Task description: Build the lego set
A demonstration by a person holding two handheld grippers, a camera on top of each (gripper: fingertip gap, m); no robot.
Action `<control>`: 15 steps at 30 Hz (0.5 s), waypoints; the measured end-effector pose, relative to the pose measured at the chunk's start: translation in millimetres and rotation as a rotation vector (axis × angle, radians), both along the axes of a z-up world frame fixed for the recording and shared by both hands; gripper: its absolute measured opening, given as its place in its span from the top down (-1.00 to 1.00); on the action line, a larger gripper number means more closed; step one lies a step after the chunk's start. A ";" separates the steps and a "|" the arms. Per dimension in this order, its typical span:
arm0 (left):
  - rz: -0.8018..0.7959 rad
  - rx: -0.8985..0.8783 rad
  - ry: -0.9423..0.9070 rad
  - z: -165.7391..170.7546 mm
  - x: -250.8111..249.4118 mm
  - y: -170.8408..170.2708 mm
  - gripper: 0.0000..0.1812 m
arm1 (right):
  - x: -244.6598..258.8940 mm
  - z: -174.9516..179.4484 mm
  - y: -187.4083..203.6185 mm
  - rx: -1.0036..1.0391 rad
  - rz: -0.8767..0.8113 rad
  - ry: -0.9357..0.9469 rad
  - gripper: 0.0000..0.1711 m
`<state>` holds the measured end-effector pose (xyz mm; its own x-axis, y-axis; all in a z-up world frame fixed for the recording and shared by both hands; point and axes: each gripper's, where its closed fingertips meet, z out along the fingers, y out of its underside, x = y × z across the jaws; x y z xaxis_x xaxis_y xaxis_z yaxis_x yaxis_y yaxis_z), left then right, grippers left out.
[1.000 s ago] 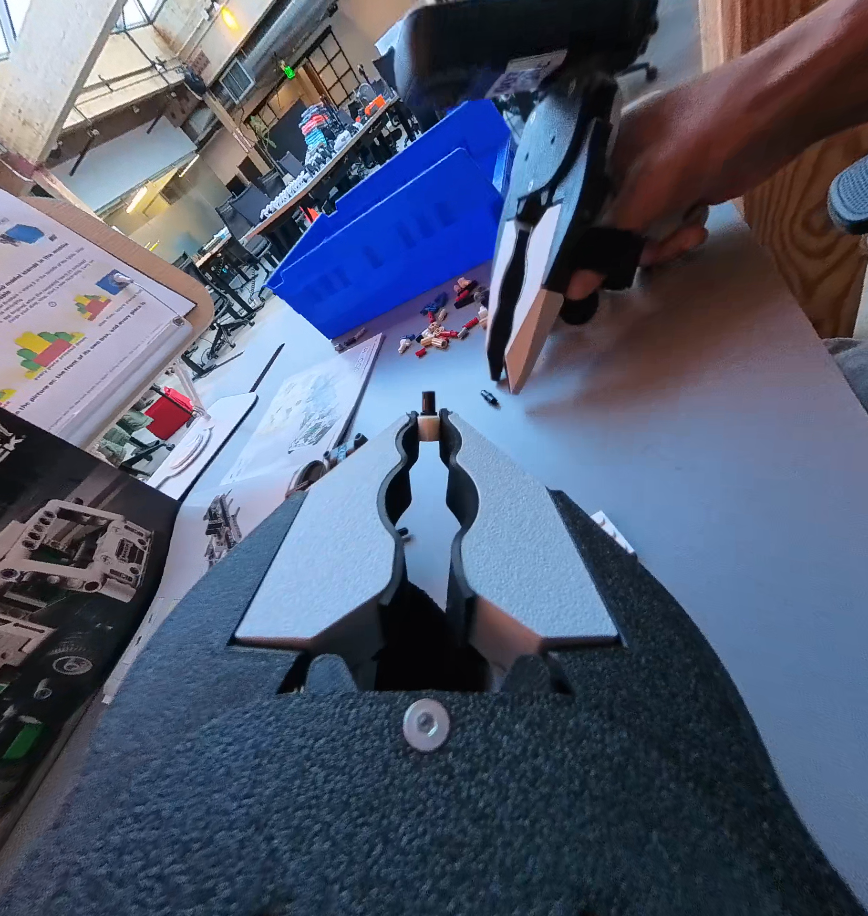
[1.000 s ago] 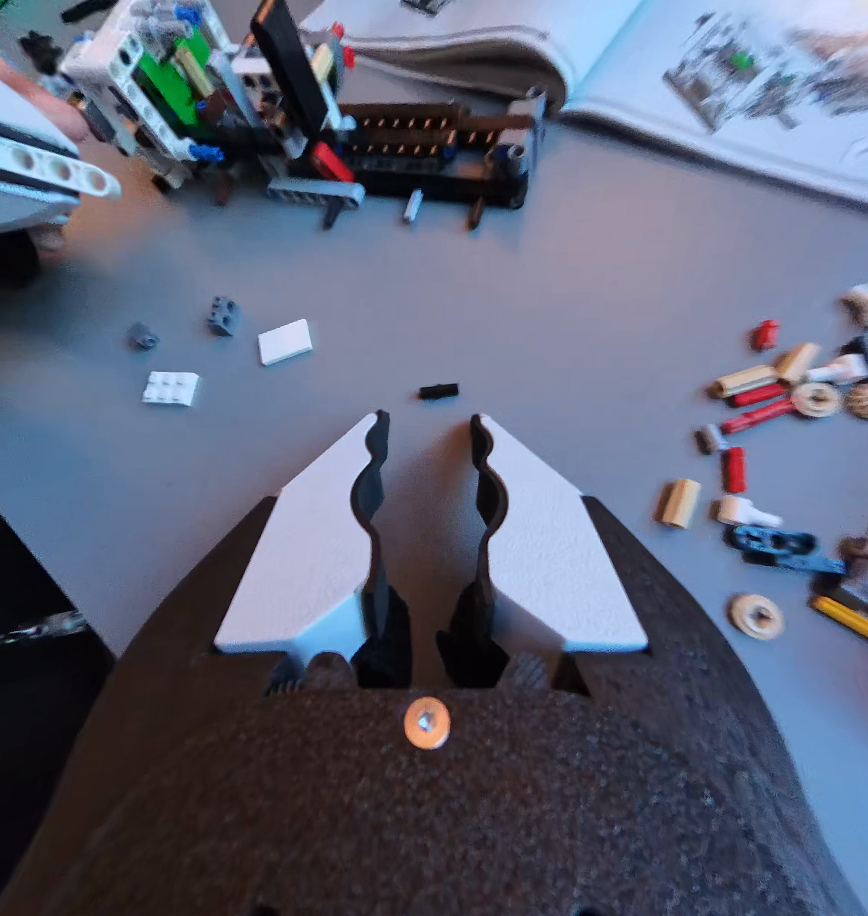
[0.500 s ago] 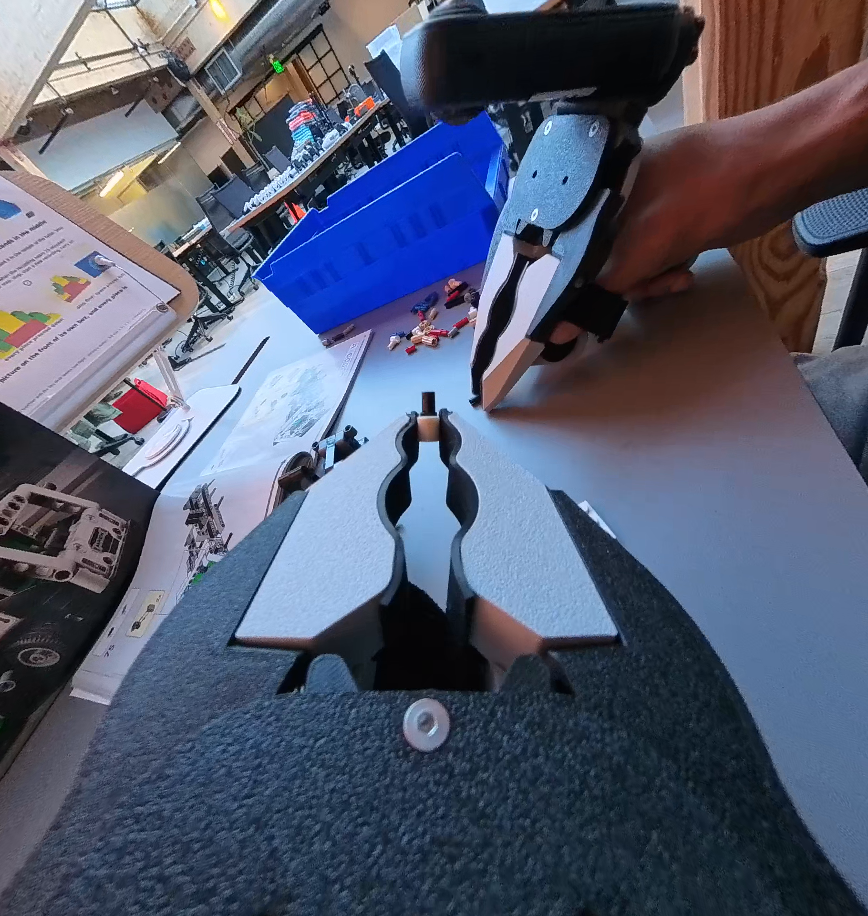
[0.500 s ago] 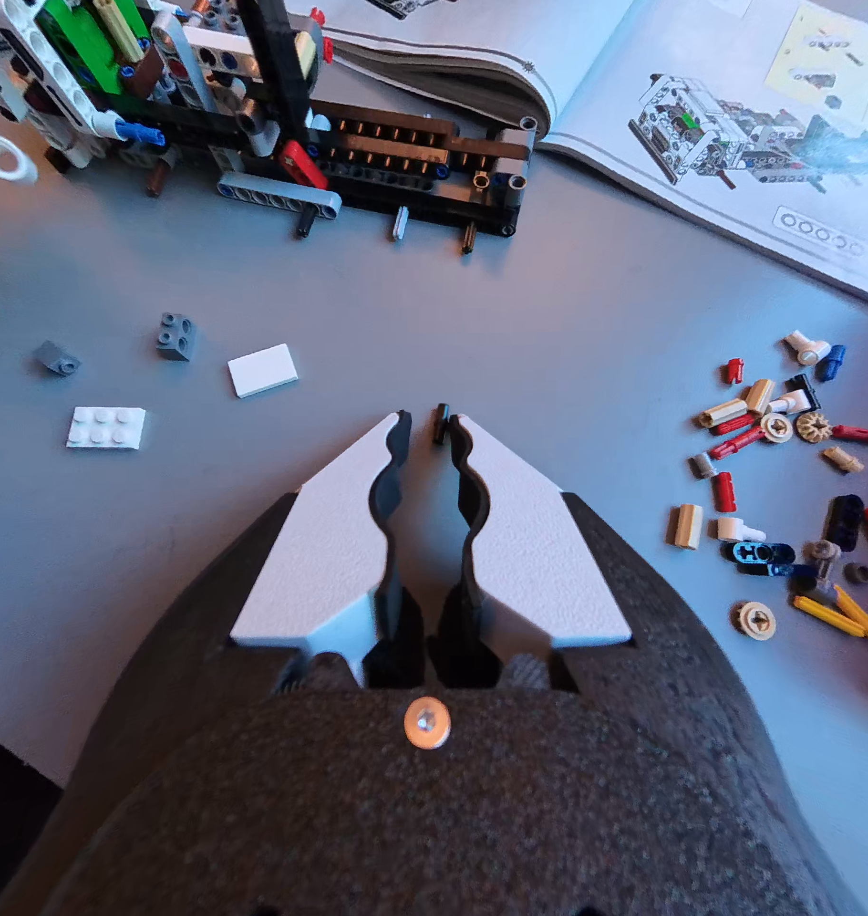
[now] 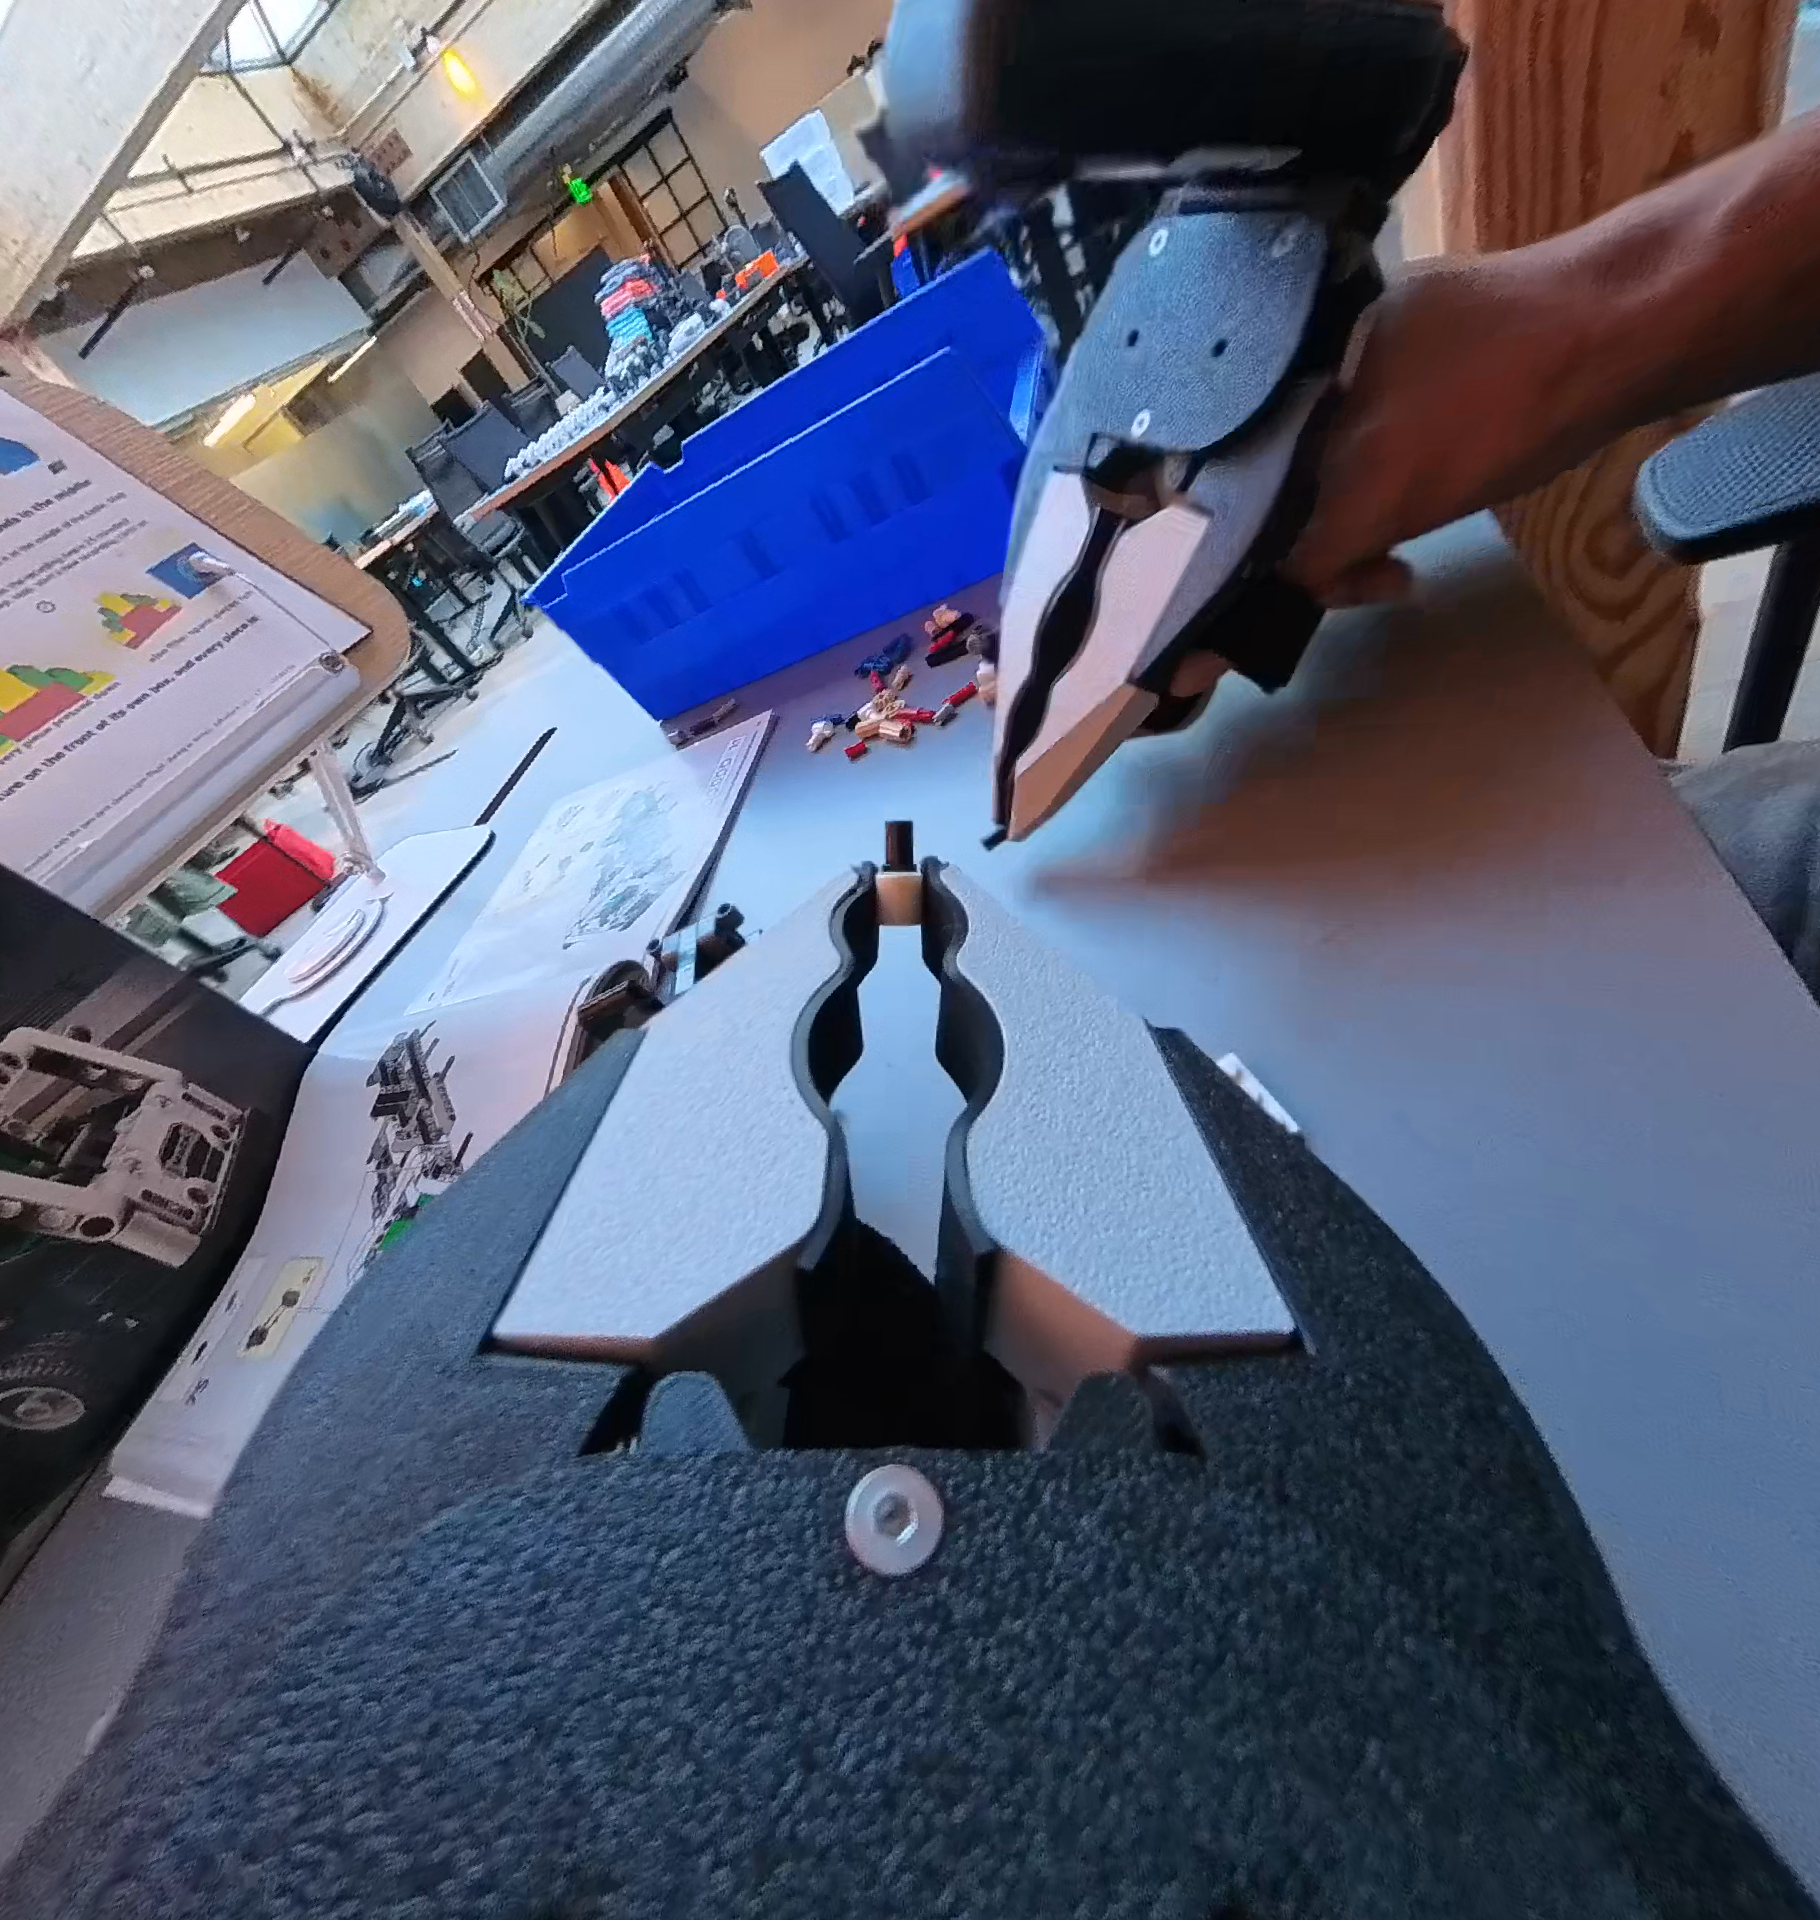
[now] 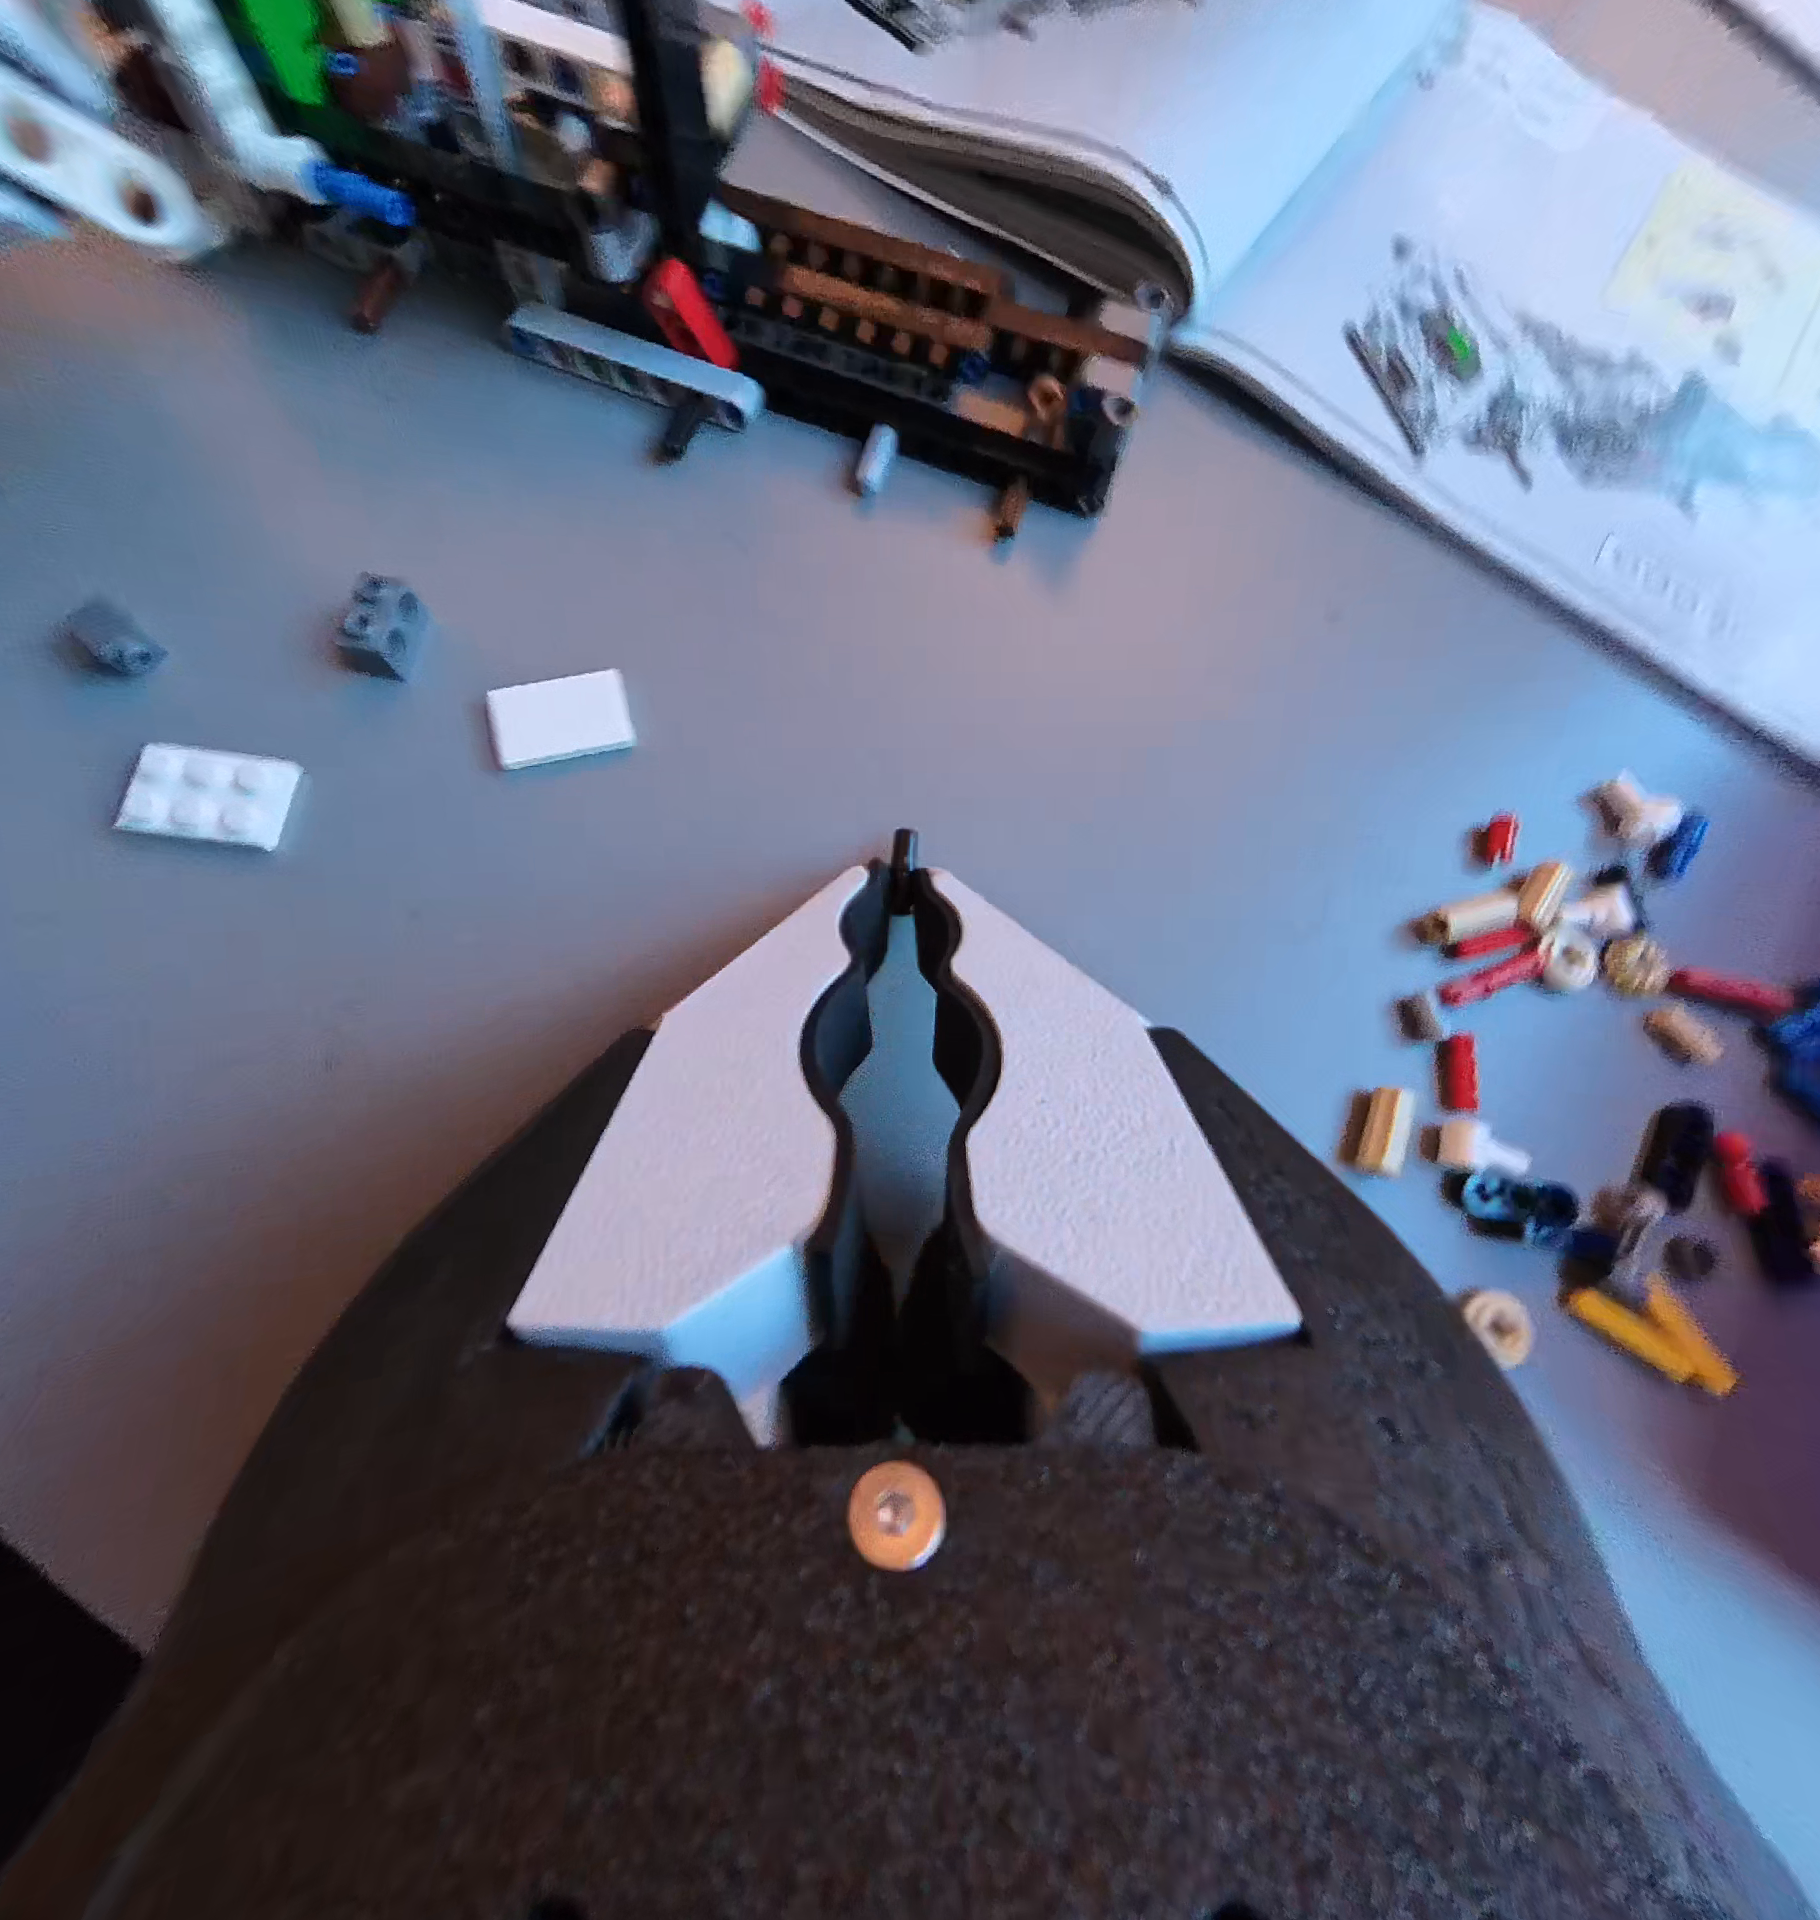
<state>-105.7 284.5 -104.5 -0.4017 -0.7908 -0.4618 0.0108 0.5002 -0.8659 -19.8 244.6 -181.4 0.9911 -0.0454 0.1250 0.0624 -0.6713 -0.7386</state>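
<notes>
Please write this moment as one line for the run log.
left gripper: shut on tan piece with black pin | right gripper: shut on black pin, just above table | loose parts pile: untouched

Small black pin [image 6: 902, 862] pinched upright at right gripper [image 6: 898, 883] tips, above table. Tan sleeve [image 5: 898, 900] with black peg [image 5: 898, 837] clamped in left gripper [image 5: 898, 883]. Partly built truck frame [image 6: 885, 343] lies beyond.
</notes>
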 end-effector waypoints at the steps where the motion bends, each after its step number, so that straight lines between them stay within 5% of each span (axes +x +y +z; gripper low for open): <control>1: -0.012 -0.017 -0.001 0.8 -0.7 -0.7 0.93 | -6.5 9.7 1.6 0.025 0.080 -0.064 0.96; 4: -0.040 -0.079 0.033 0.0 -1.5 -3.2 0.93 | -23.3 47.2 4.2 0.047 0.361 -0.482 0.96; 7: -0.060 -0.094 0.049 -1.4 -3.2 -6.2 0.93 | -52.3 70.2 5.3 0.056 0.607 -0.668 0.96; 15: -0.091 -0.013 0.049 -8.9 -6.2 -17.2 0.93 | -87.9 74.8 10.5 -0.067 0.775 -0.558 0.96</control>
<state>-111.9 267.2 -113.4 -0.4943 -0.7554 -0.4302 0.0135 0.4881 -0.8727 -107.7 255.2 -106.6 0.5395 0.6222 0.5673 0.8385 -0.3353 -0.4296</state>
